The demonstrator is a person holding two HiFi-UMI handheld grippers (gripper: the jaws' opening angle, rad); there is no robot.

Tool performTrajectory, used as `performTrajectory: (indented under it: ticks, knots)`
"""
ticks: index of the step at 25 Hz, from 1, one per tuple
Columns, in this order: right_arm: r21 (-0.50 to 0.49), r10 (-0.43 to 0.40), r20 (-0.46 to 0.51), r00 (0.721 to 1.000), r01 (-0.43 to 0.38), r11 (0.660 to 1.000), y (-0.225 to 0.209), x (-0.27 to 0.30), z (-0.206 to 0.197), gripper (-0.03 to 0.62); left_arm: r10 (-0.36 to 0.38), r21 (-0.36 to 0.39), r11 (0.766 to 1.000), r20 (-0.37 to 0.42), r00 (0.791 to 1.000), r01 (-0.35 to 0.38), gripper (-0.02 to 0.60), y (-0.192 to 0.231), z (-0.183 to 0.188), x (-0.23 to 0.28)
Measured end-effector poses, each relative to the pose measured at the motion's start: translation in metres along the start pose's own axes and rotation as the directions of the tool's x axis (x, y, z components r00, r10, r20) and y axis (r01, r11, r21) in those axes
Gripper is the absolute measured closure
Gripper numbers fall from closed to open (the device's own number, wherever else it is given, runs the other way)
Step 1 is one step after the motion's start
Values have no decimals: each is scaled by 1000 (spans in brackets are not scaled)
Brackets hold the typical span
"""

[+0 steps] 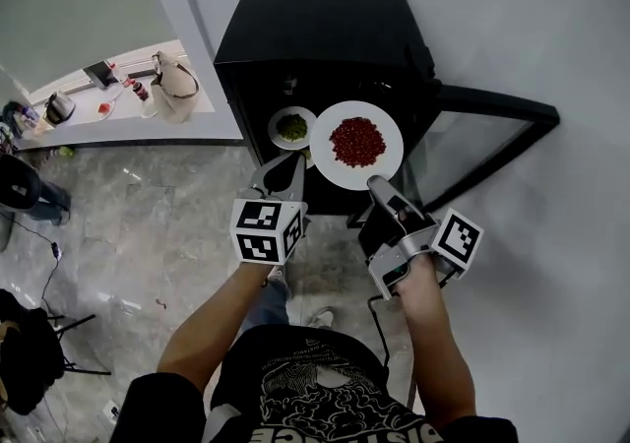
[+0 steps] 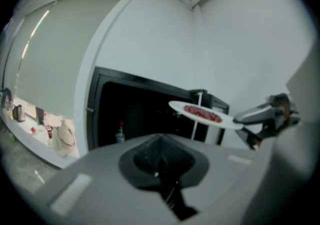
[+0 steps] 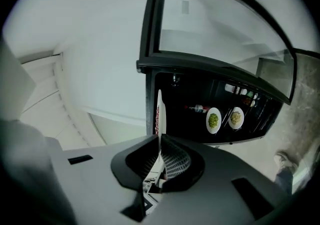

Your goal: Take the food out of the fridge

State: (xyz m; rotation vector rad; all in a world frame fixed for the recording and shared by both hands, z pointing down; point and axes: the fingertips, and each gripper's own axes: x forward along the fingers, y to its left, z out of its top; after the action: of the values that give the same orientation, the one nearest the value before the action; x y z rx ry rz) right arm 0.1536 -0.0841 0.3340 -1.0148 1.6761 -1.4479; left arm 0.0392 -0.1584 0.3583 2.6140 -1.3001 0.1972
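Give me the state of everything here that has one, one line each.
fridge door: open.
right gripper: shut on the plate of red food.
plate of red food: held level in front of the fridge.
left gripper: shut, empty.
plate of green food: inside the fridge.
plate of yellowish food: inside, beside the green one.

Floor: grey veined stone floor point(image 1: 148, 224), below and left of the left hand-held gripper point(image 1: 283, 173). Carries one black box-shaped fridge point(image 1: 315, 37), just ahead of that hand-held gripper.
Table: long white table point(image 1: 202, 104), well to its left. Carries beige handbag point(image 1: 175, 87), dark kettle point(image 1: 59, 108), small dark bottle point(image 1: 140, 91).
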Motion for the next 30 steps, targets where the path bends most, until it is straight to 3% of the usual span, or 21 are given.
performTrajectory:
  ticks: [6,11,16,20,30]
  knots:
    - [-29,63,-18,998,-63,998,55,-7,0,583,-39,-13,999,41,998,39,581,-9,30,-9]
    - [-48,73,26,997,-72,996,79,14,21,583,-83,-2,997,55,995,83,581,-10,45,-1]
    - [-32,41,93,995,-38,999,86,63,54,583,-132,27,991,51,990,131,581,0,64,22]
    - [-1,12,160,987,-12,1000,87,113,95,583,-168,6,986,27,985,168,581,21,80,57]
    - [36,7,252,968,-17,999,81,111,103,582,-224,43,974,50,973,222,581,5,79,35]
